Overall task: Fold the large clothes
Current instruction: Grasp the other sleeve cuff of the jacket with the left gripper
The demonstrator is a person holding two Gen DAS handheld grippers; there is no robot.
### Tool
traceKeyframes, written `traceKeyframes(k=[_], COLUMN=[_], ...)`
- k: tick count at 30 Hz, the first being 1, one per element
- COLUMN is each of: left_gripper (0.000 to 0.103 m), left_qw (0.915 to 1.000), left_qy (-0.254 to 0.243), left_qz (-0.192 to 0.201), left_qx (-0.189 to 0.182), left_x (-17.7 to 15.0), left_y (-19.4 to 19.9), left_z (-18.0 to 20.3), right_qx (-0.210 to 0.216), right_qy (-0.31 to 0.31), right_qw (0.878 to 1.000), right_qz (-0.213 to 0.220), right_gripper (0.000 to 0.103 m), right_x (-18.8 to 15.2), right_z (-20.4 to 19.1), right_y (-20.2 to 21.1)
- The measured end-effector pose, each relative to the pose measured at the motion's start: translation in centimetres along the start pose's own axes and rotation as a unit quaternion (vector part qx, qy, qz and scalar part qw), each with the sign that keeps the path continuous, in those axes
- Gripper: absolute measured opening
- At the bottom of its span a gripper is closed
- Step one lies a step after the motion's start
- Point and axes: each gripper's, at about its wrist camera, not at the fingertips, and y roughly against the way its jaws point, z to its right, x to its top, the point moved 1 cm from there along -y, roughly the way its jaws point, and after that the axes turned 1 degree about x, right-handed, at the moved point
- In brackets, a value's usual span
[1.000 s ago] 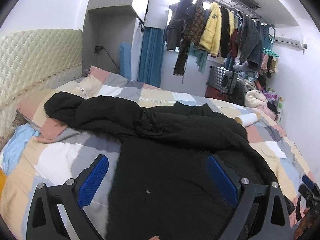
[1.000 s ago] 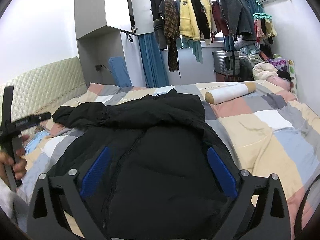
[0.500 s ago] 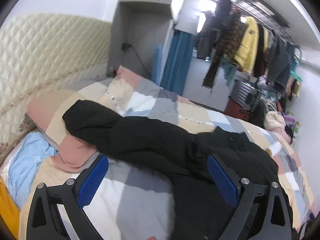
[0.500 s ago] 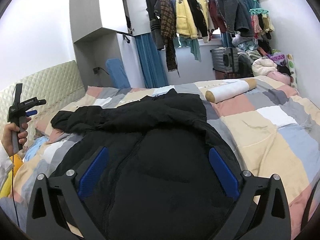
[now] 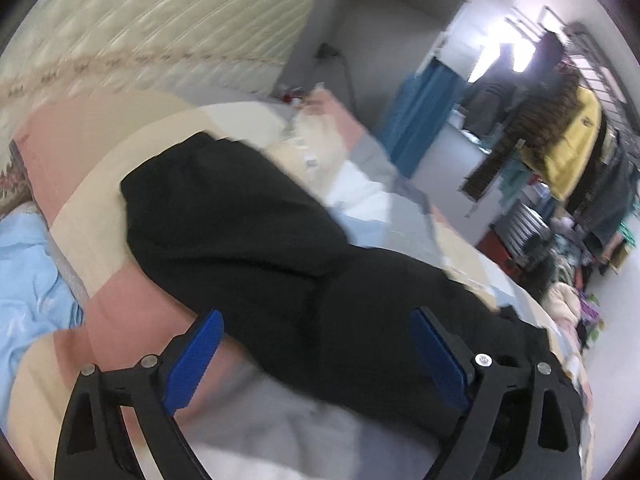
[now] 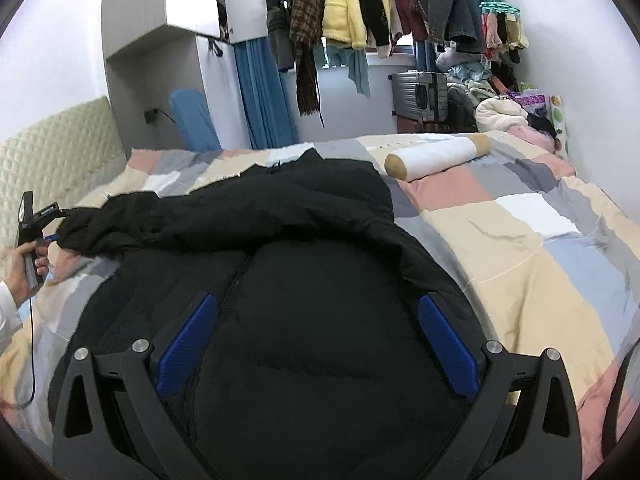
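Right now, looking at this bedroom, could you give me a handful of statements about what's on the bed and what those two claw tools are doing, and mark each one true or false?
1. The black jacket lies spread on the patchwork quilt. True.
2. The right gripper is clamped on the jacket. False: its jaws stand wide open above the jacket's body, pressing on nothing.
3. The left gripper is at the jacket's sleeve, which stretches toward the headboard. True; its jaws are open, having just closed slightly.
4. The white roll rests on top of the jacket. False: it lies on the quilt beside it, apart.
5. A yellow jacket hangs on the rack behind the bed. True.
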Motion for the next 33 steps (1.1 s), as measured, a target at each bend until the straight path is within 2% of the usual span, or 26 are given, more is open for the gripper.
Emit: traceKeyframes(k=[5,8,9,10,11,14,16,19,21,22,24,27,33], left_gripper=[0.093,0.093,0.093,0.093,0.093,0.093,0.093,0.071,0.046,0.041,0.020,0.008,0.006], left_qw=[0.9991,0.9965,0.9960,0.9956,0.9945,0.9937,0.9935,0.9935,0.9955,0.9958,0.9954,0.9945,0.9936], left_qy=[0.024,0.053,0.064,0.067,0.063,0.057,0.055,0.052,0.052,0.052,0.039,0.013,-0.018], left_qz=[-0.005,0.014,0.022,0.026,0.032,0.028,0.038,0.044,0.033,0.031,0.037,0.049,0.086], left_qx=[0.035,0.064,0.058,0.061,0.078,0.092,0.092,0.092,0.072,0.069,0.079,0.091,0.071], left_x=[1.3,1.9,2.1,2.4,2.7,3.3,3.4,3.6,3.8,4.0,4.6,5.5,6.6], left_y=[-3.7,-4.4,-4.5,-4.7,-5.2,-6.6,-6.9,-6.9,-6.8,-6.5,-5.5,-3.6,2.2], left_z=[-4.8,-6.5,-6.9,-7.0,-7.1,-7.0,-6.7,-6.6,-6.3,-6.1,-5.1,-2.8,3.1], right_qx=[-0.007,-0.015,-0.017,-0.017,-0.020,-0.028,-0.033,-0.036,-0.037,-0.037,-0.032,-0.024,-0.009], right_qy=[0.011,0.023,0.025,0.026,0.029,0.038,0.040,0.035,0.034,0.034,0.035,0.024,0.006], right_qw=[1.000,0.999,0.999,0.998,0.998,0.998,0.997,0.997,0.997,0.998,0.998,0.998,1.000], right_qz=[-0.026,-0.039,-0.043,-0.046,-0.048,-0.048,-0.051,-0.054,-0.051,-0.050,-0.052,-0.045,-0.025], right_gripper=[0.100,0.100,0.100,0.100,0.100,0.100,0.100,0.100,0.100,0.100,0.100,0.100,0.100], right_x=[0.1,0.2,0.3,0.4,0.5,0.5,0.4,0.5,0.6,0.8,0.9,1.3,1.8], right_z=[-1.9,-2.8,-3.1,-3.2,-3.4,-3.8,-3.8,-3.5,-3.4,-3.5,-3.2,-2.6,-1.0], right_y=[-2.2,-3.3,-3.7,-4.0,-4.4,-4.9,-5.1,-5.0,-4.9,-4.9,-4.7,-4.3,-2.5])
